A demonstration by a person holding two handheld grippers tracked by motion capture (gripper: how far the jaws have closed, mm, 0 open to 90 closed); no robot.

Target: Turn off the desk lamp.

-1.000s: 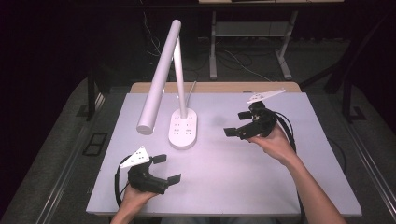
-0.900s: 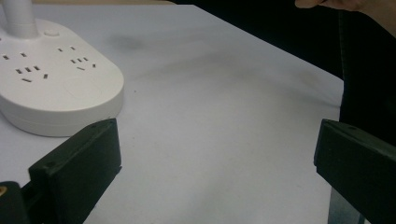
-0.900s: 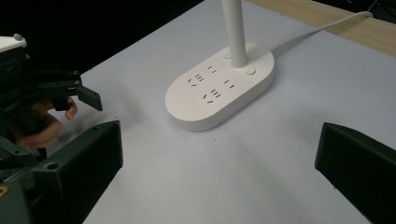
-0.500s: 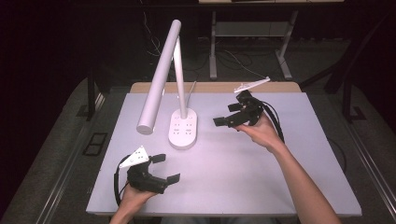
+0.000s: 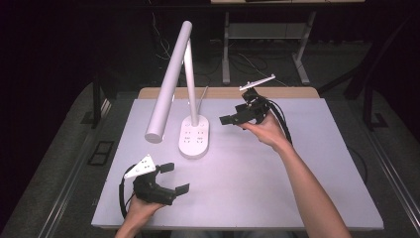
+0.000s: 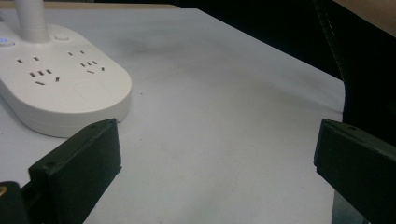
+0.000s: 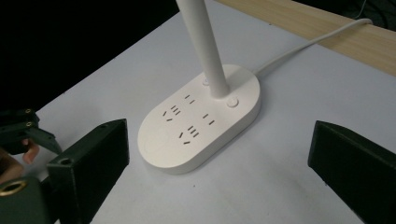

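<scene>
Right gripper [image 5: 236, 117]: jaws spread wide, nothing between them, held above the counter [image 5: 297, 168] just right of the lamp base [image 5: 194, 140]. In the right gripper view the jaws frame the base; the sockets on its top face show, and two round buttons beside the foot of the stem [image 7: 201, 44].

Left gripper [image 5: 174, 177]: jaws also wide, empty, low over the counter's near left part, well apart from the base. In the left gripper view the base [image 6: 60, 88] sits ahead and to the left.

White desk lamp: oval base rests on the counter's far middle, stem upright, tubular head [image 5: 170, 82] slanting down to the left. White cord [image 7: 308, 44] runs from the base toward the wooden far edge.
</scene>
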